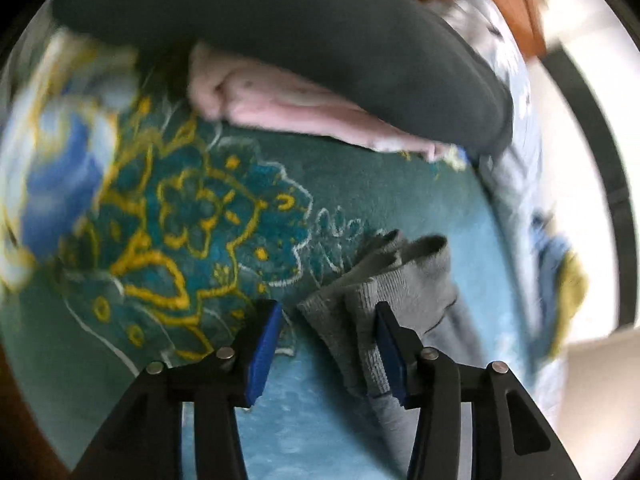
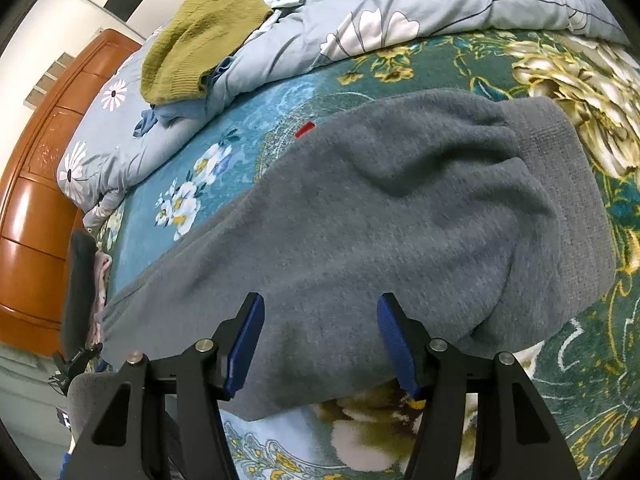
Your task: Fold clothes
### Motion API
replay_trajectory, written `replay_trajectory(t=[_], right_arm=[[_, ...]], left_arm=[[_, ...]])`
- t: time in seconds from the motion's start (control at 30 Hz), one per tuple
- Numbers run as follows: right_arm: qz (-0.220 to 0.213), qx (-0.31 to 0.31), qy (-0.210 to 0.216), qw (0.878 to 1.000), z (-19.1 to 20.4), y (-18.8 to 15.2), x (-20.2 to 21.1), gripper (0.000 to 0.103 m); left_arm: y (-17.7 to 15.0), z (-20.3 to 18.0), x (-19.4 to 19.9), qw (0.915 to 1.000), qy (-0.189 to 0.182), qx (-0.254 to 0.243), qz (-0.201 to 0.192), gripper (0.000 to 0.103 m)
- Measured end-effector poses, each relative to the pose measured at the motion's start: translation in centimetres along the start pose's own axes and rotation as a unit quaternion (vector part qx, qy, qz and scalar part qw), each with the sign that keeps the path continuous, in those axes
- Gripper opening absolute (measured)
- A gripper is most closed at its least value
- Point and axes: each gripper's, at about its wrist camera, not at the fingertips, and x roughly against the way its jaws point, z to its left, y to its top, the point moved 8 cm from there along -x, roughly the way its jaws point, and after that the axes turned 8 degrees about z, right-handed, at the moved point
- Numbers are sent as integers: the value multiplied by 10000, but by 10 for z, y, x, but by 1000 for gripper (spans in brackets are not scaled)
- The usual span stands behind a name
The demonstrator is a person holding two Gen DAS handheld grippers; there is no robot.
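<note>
A grey fleece garment [image 2: 380,216] with ribbed cuffs lies folded on the teal floral blanket [image 2: 248,144]. My right gripper [image 2: 320,344] is open, its blue pads over the garment's near edge. In the left wrist view my left gripper [image 1: 326,344] is open; a grey ribbed cuff [image 1: 400,280] lies by its right finger [image 1: 390,344], not clamped. A dark grey folded garment [image 1: 300,32] lies on a pink one [image 1: 288,104] at the far side.
A rumpled light blue flowered duvet [image 2: 400,12] lies along the far side of the bed, with an olive knit sweater [image 2: 196,44] and a blue garment [image 2: 180,114] on it. An orange wooden headboard [image 2: 36,184] stands at the left.
</note>
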Motion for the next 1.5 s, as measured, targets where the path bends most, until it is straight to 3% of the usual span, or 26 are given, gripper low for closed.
replay_trajectory(t=[0.1, 0.13, 0.17, 0.2, 0.3, 0.47, 0.57, 0.7, 0.83, 0.97, 1.07, 1.17, 1.27, 1.43, 1.5], right_arm=[[-10, -42, 31, 10000, -3, -1, 1, 60], [-16, -64, 45, 10000, -4, -1, 1, 60], [-20, -89, 62, 9999, -5, -1, 1, 60], [-25, -112, 84, 9999, -5, -1, 1, 60], [-53, -118, 158, 9998, -4, 0, 3, 60], [-130, -87, 258, 9995, -2, 0, 11, 60], [-205, -135, 366, 9990, 0, 0, 18, 60], [-302, -93, 520, 9981, 10, -5, 25, 60], [-373, -47, 613, 9974, 16, -14, 25, 60], [-328, -325, 782, 9959, 12, -20, 18, 60], [-318, -406, 831, 9952, 11, -18, 17, 60], [-341, -377, 761, 9958, 6, -15, 21, 60], [-347, -363, 616, 9968, -5, -14, 24, 60], [-259, -474, 506, 9973, -21, -18, 20, 60], [-215, -493, 506, 9973, -23, -19, 17, 60]], left_arm=[[-1, -1, -1, 9997, -241, 105, -3, 44], [-2, -2, -1, 9994, -319, 138, -5, 27], [-2, -2, -1, 9991, -398, 171, -6, 18], [-2, -7, 0, 9990, -422, 132, -26, 15], [0, -28, 11, 9983, -582, -32, -37, 13], [-4, -86, 48, 9943, -672, -825, -26, 13], [-10, -129, 61, 9889, -644, -1336, 29, 13], [-27, -197, 73, 9752, -587, -2124, 206, 13], [-71, -261, 91, 9576, -586, -2793, 395, 13], [-134, -316, 68, 9432, -501, -3236, 564, 13], [-195, -337, 24, 9336, -508, -3416, 958, 13], [-263, -338, -20, 9219, -341, -3504, 1617, 13], [-318, -333, -58, 9063, -30, -3726, 1994, 13], [-383, -314, -95, 8755, 482, -4210, 2322, 13], [-401, -306, -102, 8617, 516, -4374, 2519, 14]])
